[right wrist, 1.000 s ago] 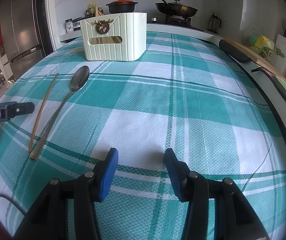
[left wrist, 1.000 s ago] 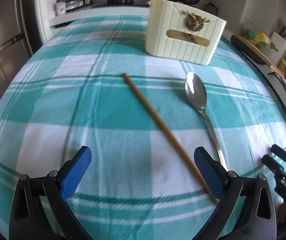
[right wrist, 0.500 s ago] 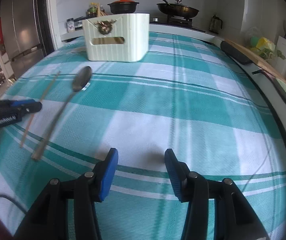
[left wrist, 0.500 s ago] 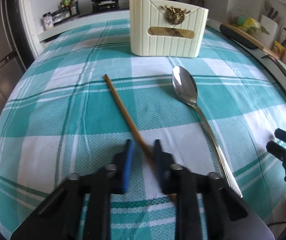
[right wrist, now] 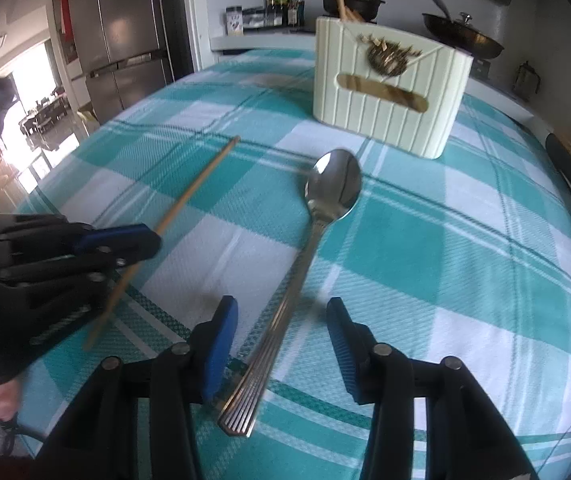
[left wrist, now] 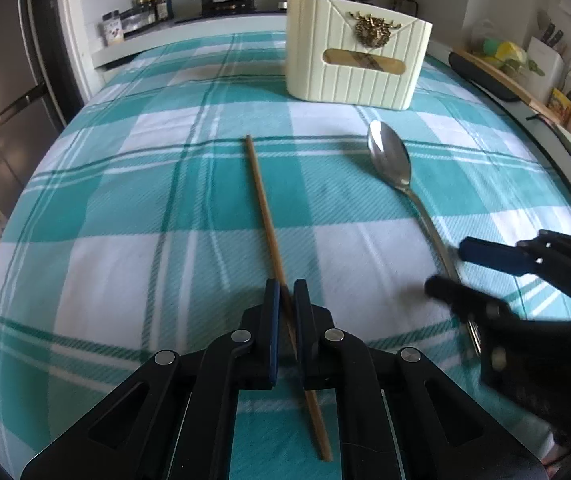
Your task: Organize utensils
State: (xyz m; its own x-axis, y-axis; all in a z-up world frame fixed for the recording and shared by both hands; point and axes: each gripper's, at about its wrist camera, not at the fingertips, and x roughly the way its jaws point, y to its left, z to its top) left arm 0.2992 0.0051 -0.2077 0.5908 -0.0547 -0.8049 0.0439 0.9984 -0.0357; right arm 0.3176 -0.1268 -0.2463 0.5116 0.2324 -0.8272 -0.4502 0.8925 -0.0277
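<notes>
Teal-and-white checked tablecloth (left wrist: 133,200) covers the table. Cream ribbed utensil holder (left wrist: 355,66) stands upright at the far side, a few wooden sticks poking out of its top left corner. Chopstick (left wrist: 263,208) lies on the cloth left of the spoon, long axis running near-to-far, far tip aimed a bit left of the holder, near end toward the camera. Spoon (right wrist: 317,240) lies flat, bowl up, bowl end pointing at the holder, ribbed handle end nearest the right wrist camera; long axis roughly parallel to the chopstick, the two apart. Left gripper (left wrist: 284,300) is clamped on the chopstick toward its near end, pads pinching the shaft. Right gripper (right wrist: 281,332) is spread wide, fingers straddling the spoon handle, one either side, not closed on it; can't tell if the fingertips touch the cloth.
</notes>
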